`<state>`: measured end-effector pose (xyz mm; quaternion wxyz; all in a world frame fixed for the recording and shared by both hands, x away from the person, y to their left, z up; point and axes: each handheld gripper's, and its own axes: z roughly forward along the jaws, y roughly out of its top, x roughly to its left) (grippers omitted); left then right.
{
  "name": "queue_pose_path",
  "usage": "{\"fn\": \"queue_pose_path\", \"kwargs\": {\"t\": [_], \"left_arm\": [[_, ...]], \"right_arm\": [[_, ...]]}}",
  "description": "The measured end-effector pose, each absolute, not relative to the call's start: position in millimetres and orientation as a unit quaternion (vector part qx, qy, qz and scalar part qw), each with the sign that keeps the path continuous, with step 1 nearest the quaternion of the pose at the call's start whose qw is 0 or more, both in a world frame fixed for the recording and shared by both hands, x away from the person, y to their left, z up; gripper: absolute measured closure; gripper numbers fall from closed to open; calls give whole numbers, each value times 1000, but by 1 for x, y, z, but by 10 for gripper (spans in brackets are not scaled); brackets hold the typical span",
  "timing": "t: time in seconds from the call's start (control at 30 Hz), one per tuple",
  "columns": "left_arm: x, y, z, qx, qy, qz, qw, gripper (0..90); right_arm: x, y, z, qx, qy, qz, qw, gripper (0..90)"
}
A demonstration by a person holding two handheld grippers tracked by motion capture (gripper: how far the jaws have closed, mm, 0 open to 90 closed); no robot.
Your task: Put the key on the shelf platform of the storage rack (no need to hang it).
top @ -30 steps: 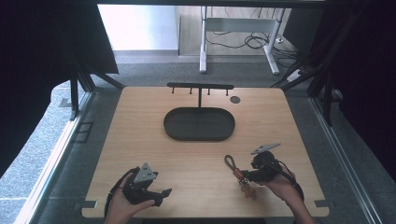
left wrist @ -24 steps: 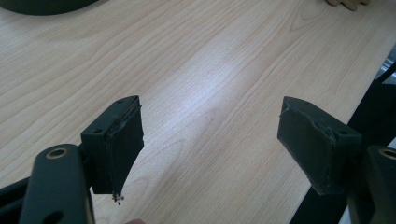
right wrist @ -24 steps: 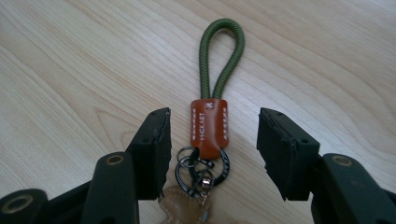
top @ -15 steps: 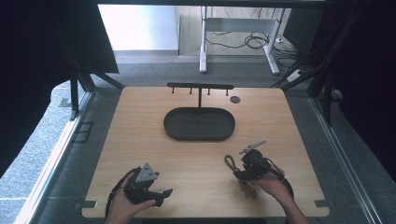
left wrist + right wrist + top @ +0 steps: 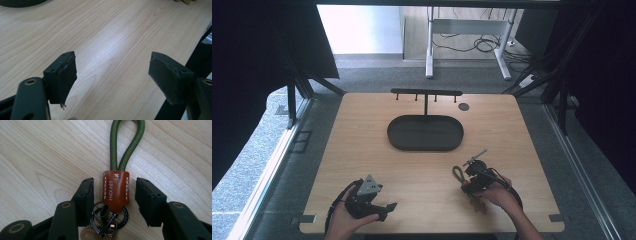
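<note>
A keychain lies on the wooden table (image 5: 412, 170) at the front right: a green rope loop (image 5: 127, 142), a brown leather tag (image 5: 115, 188) and dark metal rings (image 5: 106, 216). My right gripper (image 5: 115, 195) is open, one jaw on each side of the leather tag, not touching it. From above, the right gripper (image 5: 471, 181) sits over the keychain, with the green loop (image 5: 458, 174) sticking out to its left. My left gripper (image 5: 371, 202) rests at the front left. In its own view the left gripper (image 5: 112, 72) is open over bare wood, holding nothing.
A black oval tray (image 5: 425, 134) lies at the table's middle. Behind it stands a black T-shaped rack with small hooks (image 5: 427, 93). A small dark disc (image 5: 463, 106) is on the table at the back right. The table's front edge runs close under both hands.
My right gripper has moved left and down over the keychain, and its jaws now flank the leather tag. The left gripper has stayed put.
</note>
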<state>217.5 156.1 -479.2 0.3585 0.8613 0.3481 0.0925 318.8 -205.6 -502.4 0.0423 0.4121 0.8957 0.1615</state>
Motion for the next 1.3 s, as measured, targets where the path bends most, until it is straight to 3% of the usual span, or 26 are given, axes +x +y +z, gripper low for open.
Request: {"fn": "queue_pose_path", "kwargs": {"t": [0.4, 0.53, 0.93, 1.3], "left_arm": [[217, 157, -478, 860, 348, 93, 360, 230], [217, 157, -478, 860, 349, 93, 360, 230], [218, 157, -479, 860, 350, 94, 358, 230], [218, 156, -479, 861, 349, 94, 358, 230]], "right_arm": [[325, -201, -502, 405, 904, 131, 43, 583], [324, -198, -501, 398, 908, 121, 53, 657], [324, -199, -497, 390, 911, 125, 49, 671], [325, -197, -460, 372, 911, 161, 76, 673]]}}
